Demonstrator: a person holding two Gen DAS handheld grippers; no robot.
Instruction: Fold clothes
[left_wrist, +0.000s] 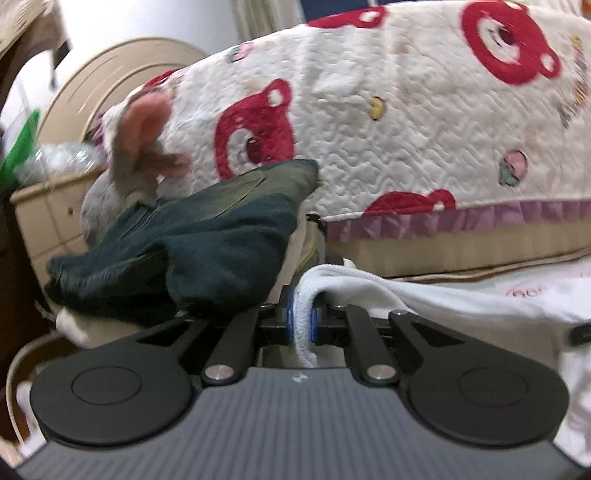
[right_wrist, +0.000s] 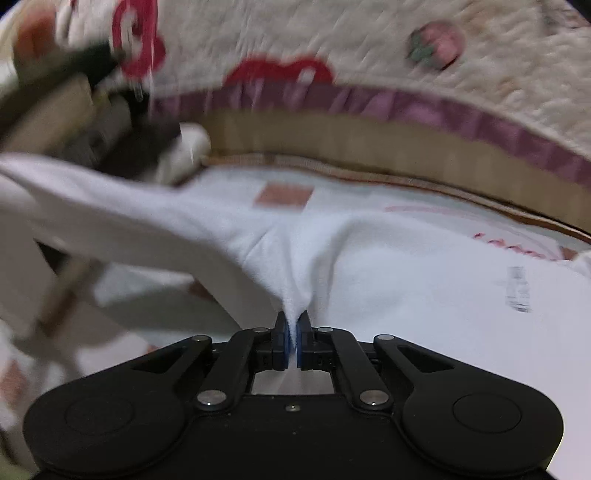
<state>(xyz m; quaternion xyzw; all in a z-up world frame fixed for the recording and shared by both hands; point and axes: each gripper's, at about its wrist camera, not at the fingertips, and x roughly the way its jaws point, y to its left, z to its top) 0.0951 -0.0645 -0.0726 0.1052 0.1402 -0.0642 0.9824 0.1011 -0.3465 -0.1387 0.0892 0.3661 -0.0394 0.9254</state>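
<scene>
Left wrist view
Left tool: your left tool (left_wrist: 303, 325) is pinching a thick rolled edge of the white garment (left_wrist: 424, 295); the blue pads (left_wrist: 291, 325) press on it from both sides.
White garment: from the pinch it runs off to your right, low in the view, with faint pink lettering near the right edge.
Dark clothes: a dark green-black heap (left_wrist: 207, 240) sits just left of and above your tool, touching the garment's hem area.
Quilt: a cream quilted cover with red bear faces (left_wrist: 388, 122) and a purple frill hangs behind, above the garment.
Plush toy: a grey toy with a pink ear (left_wrist: 144, 147) leans behind the dark heap.
Basket: a tan woven one (left_wrist: 48, 210) stands at far left.

Right wrist view
Right tool: your right tool (right_wrist: 293, 345) is pinching a gathered peak of the white garment (right_wrist: 406, 266); the jaws are nearly together with cloth between them.
White garment: it spreads ahead of you and to both sides, drawn into folds toward the pinch, with a pinkish rectangular patch (right_wrist: 284, 195) beyond.
Quilt: the same cover (right_wrist: 369, 48) and its purple frill curve across the top, heavily blurred.
Upper left: dark and tan shapes there are too blurred for you to tell apart.
</scene>
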